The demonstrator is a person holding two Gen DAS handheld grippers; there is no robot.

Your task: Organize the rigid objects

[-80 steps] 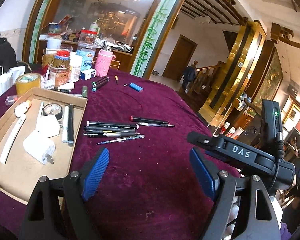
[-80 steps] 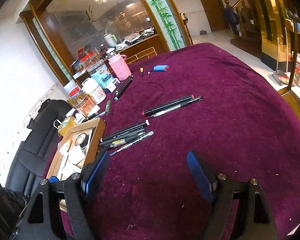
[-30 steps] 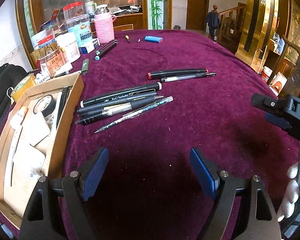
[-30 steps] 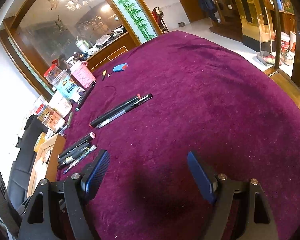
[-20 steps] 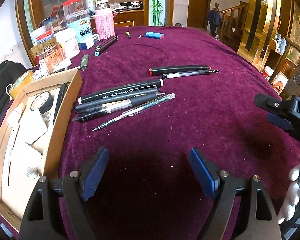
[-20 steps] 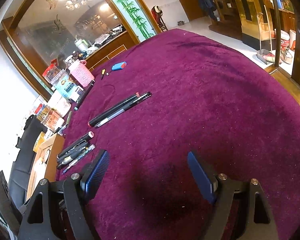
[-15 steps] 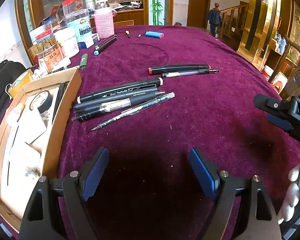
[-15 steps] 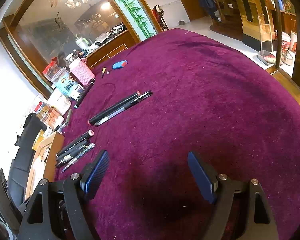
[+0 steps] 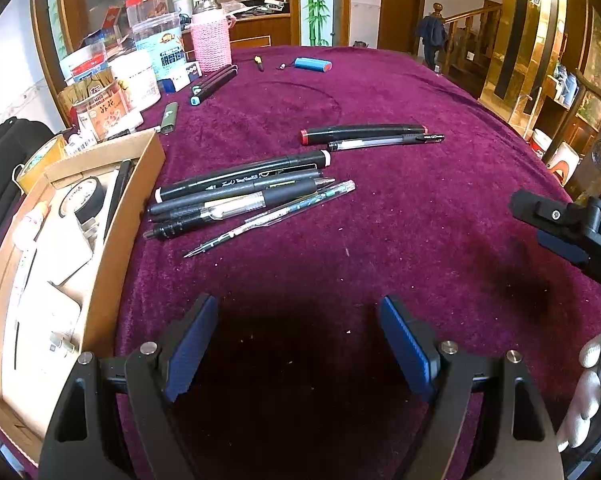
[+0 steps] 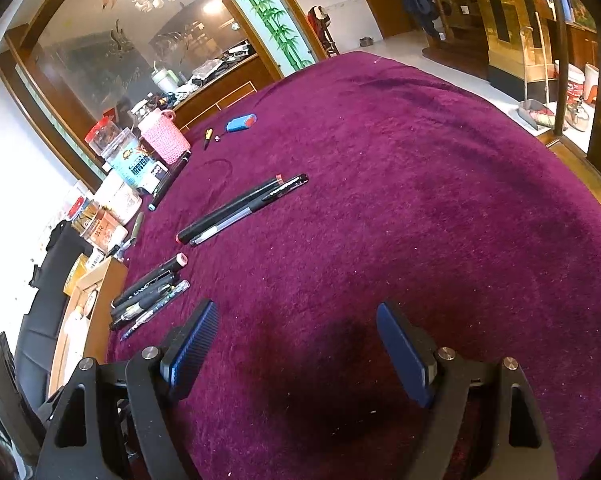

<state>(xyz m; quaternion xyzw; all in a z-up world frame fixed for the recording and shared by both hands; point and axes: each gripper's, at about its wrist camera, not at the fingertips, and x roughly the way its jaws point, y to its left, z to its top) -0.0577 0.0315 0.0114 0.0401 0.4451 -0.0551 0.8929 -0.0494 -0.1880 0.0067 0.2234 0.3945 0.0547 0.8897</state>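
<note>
Several black pens point(image 9: 236, 196) point(image 10: 148, 292) lie bunched on the purple cloth beside a cardboard box point(image 9: 112, 232) point(image 10: 96, 320). Further off rest a black marker with red ends point(image 9: 360, 133) point(image 10: 228, 208) and a clear pen point(image 9: 384, 142) side by side. The box holds white chargers point(image 9: 56, 248), a tape roll point(image 9: 80, 196) and a black pen. My left gripper point(image 9: 296, 344) hovers open over bare cloth, short of the pens. My right gripper point(image 10: 292, 344) is open too, with nothing between its fingers, right of the pen bunch. Its body point(image 9: 568, 224) shows at the left wrist view's right edge.
Jars point(image 9: 108, 108), a blue-labelled tub point(image 9: 160, 48) and a pink knitted cup point(image 9: 210, 42) point(image 10: 162, 136) crowd the far left. Two dark markers point(image 9: 214, 82), a green lighter point(image 9: 169, 118) and a blue lighter point(image 9: 312, 65) point(image 10: 240, 123) lie beyond. A black chair point(image 10: 48, 280) stands left of the table.
Both views tipped down toward the table since the oldest frames, bringing the pens closer. Over the last second nothing has visibly moved, and both grippers stay open.
</note>
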